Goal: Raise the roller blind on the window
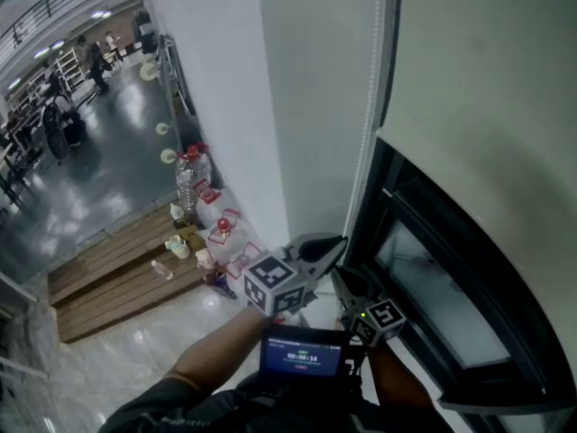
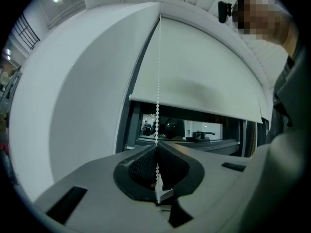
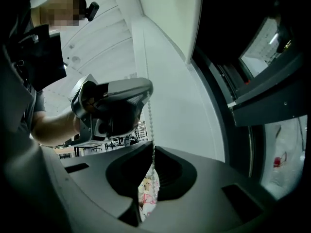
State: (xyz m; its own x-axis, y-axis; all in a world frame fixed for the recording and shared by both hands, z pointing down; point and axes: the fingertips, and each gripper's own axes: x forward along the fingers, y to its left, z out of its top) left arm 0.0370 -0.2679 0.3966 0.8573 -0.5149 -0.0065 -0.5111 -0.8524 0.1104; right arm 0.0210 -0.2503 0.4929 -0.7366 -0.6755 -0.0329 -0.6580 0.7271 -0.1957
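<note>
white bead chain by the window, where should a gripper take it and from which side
Take the free-hanging stretch of the white bead chain below the cream roller blind's hem, coming level from the room side, one jaw each side. It hangs straight and thin, so pads can close across it. The left gripper and right gripper each pinch it this way.

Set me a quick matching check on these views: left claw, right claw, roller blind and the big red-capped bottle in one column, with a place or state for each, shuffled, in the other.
1. left claw
2. right claw
3. roller blind
4. red-capped bottle

a. stands at the foot of the wall
b. shut on the bead chain, the lower grip
c. lower edge partway up the window
d. shut on the bead chain, the higher grip

Pairs: 1-d, 2-b, 3-c, 4-a.
</note>
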